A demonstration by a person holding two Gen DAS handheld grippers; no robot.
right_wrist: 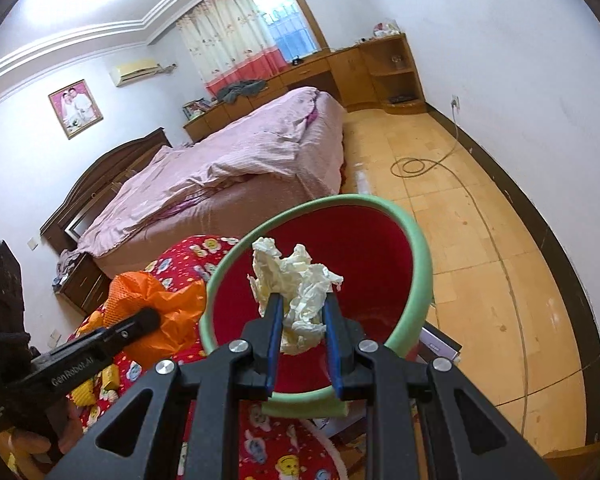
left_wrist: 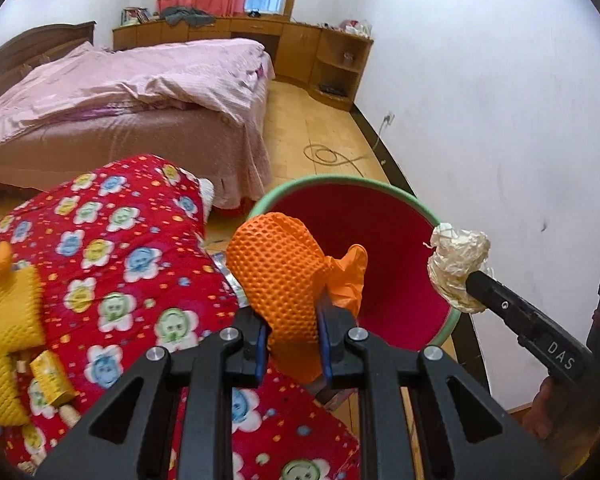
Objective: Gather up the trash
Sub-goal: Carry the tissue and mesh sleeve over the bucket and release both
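Carrying an orange glove (left_wrist: 284,276) clamped in my left gripper (left_wrist: 292,344) and crumpled paper (right_wrist: 296,292) clamped in my right gripper (right_wrist: 300,320), I am nearing the red bin (right_wrist: 416,256); yellow scraps (left_wrist: 12,320) on the patterned blanket (left_wrist: 132,240) are seemingly still waiting.

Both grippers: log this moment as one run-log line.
left gripper: shut on orange glove | right gripper: shut on crumpled paper | both near red bin | nothing dropped yet
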